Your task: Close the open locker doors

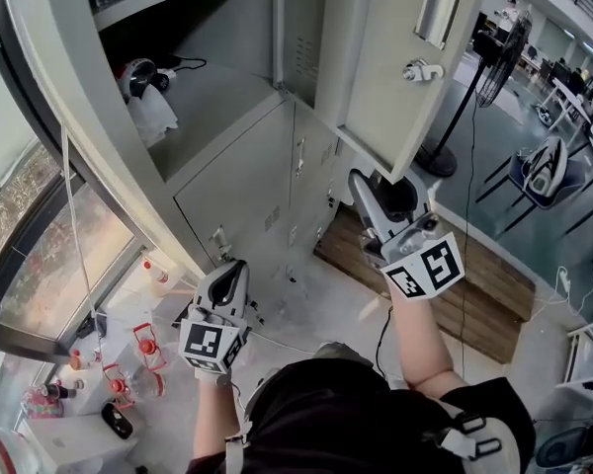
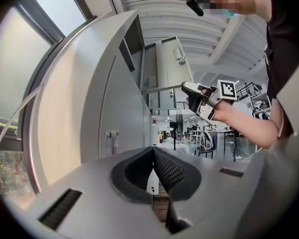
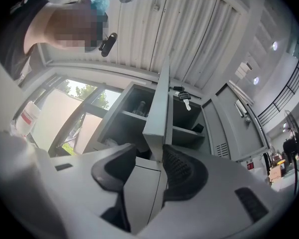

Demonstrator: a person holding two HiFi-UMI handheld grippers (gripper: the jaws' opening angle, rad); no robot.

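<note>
The bottom edge of the open door (image 3: pixel 157 111) is found between the half-open jaws of the right gripper (image 3: pixel 150 152), not squeezed; the locker (image 1: pixel 222 102) lies left.

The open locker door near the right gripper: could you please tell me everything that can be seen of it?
The open locker door is pale grey sheet metal, swung out from the upper row above closed lower doors. Its face carries a long handle and a lock with keys. Its lower corner stands between the right gripper's open jaws, close against one pad.
</note>
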